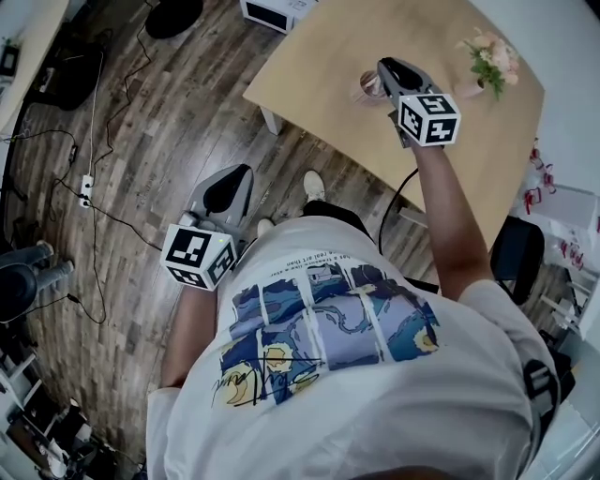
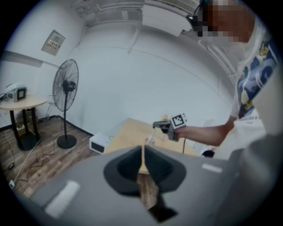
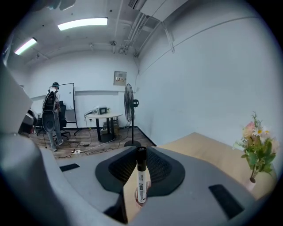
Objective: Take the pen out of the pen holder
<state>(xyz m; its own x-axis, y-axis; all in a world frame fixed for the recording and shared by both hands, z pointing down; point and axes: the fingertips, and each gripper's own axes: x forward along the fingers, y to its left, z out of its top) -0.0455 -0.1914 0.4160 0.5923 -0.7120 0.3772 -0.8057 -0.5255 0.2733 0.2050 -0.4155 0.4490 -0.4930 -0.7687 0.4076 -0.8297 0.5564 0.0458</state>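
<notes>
My right gripper [image 1: 382,73] hangs over the light wooden table [image 1: 309,94], just above the small round pen holder [image 1: 367,87]. It is shut on a white marker pen with a black cap [image 3: 140,176], which stands upright between the pads. The pen's lower end is at the holder's reddish rim [image 3: 134,199]. My left gripper [image 1: 231,193] hangs low at the person's side over the wooden floor, away from the table. Its jaws are shut with nothing between them [image 2: 142,152]. From the left gripper view the right gripper [image 2: 164,128] shows above the table.
A small vase of flowers [image 1: 489,58] stands on the table's far right side. A white box [image 1: 272,11] sits on the floor by the table's far corner. Cables and a power strip [image 1: 86,187] lie on the floor at left. A dark chair [image 1: 517,255] stands at right. A standing fan [image 2: 66,101] is near the wall.
</notes>
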